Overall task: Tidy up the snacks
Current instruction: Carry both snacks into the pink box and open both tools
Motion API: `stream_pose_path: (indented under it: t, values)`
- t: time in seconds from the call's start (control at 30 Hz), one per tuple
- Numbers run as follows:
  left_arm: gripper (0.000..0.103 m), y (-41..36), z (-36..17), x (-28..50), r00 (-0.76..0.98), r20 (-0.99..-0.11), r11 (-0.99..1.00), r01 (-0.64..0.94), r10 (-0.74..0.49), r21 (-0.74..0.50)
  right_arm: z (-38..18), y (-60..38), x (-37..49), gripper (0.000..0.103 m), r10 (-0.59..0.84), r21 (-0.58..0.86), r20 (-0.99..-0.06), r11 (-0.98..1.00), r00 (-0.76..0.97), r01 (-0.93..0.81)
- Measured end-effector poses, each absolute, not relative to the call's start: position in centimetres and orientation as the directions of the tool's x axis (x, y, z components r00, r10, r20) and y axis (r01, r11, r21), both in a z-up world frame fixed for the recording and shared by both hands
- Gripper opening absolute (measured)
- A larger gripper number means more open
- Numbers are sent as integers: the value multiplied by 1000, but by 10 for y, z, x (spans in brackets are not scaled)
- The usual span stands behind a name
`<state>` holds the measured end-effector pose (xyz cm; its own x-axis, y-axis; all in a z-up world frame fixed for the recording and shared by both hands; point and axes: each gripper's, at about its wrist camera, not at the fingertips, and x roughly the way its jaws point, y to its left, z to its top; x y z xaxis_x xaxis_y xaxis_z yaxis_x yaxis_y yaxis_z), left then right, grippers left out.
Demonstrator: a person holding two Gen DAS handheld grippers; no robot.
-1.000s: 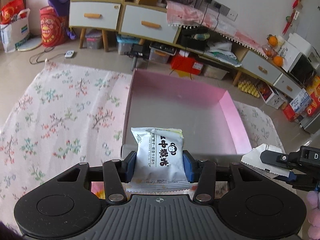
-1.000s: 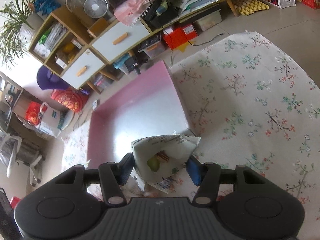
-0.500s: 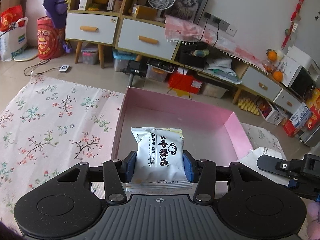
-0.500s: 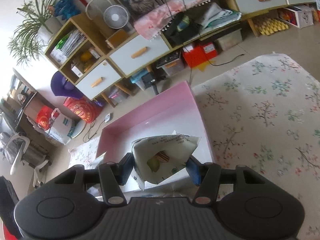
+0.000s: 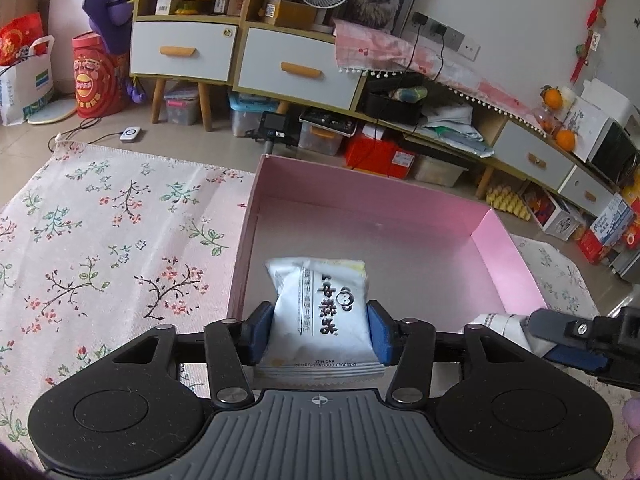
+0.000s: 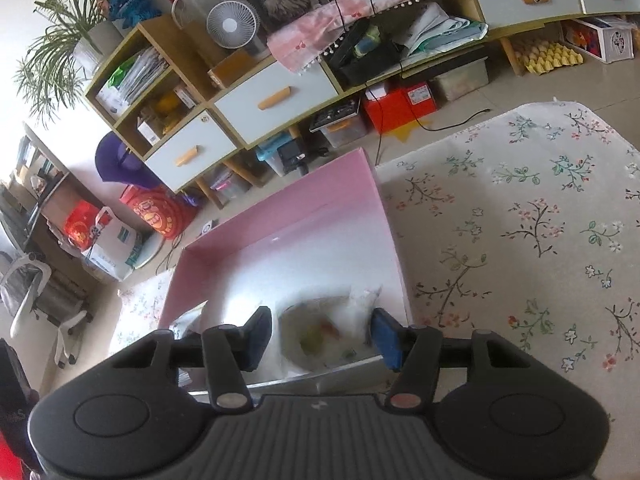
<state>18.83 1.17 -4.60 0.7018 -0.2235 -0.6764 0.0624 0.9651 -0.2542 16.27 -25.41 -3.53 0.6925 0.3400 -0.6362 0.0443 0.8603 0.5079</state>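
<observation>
A white snack packet with black print leans forward over the near edge of the pink box. It sits between the blue pads of my left gripper, whose jaws are opening and no longer squeeze it. In the right wrist view a second packet with a fruit picture is blurred and dropping into the pink box. My right gripper is opening around it, with a clear gap at the left pad. The right gripper also shows at the box's near right corner.
The box lies on a floral cloth that spreads to both sides of it. Low cabinets with drawers, storage bins and bags line the floor beyond. A desk fan stands on the cabinet.
Both grippers have sunk closer to the box and their jaws have widened. The white packet has tipped forward. The fruit packet has slipped down from the right pads.
</observation>
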Motion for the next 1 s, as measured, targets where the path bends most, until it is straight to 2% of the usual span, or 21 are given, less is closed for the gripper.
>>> stream_pose_path:
  t: [0.03, 0.17, 0.43, 0.53, 0.87, 1.0]
  values:
    - [58, 11, -45, 188, 701, -676, 965, 67, -228, -255, -35, -255, 162, 57, 342, 512, -632, 858, 695, 44]
    - [78, 6, -42, 184, 704, -676, 970, 80, -218, -230, -31, -257, 160, 61, 342, 517, -629, 855, 698, 47]
    - [80, 7, -40, 171, 670, -706, 970, 108, -232, -216, -17, -252, 150, 70, 332, 459, -635, 888, 697, -5]
    - [87, 8, -34, 164, 672, -700, 968, 119, -243, -222, -12, -251, 149, 75, 340, 464, -630, 886, 698, -12]
    - [92, 12, -23, 140, 650, -716, 966, 142, -256, -216, 1, -244, 132, 80, 320, 412, -645, 910, 694, -37]
    - [94, 16, -25, 127, 636, -730, 968, 155, -250, -197, 3, -241, 122, 85, 311, 381, -655, 923, 688, -54]
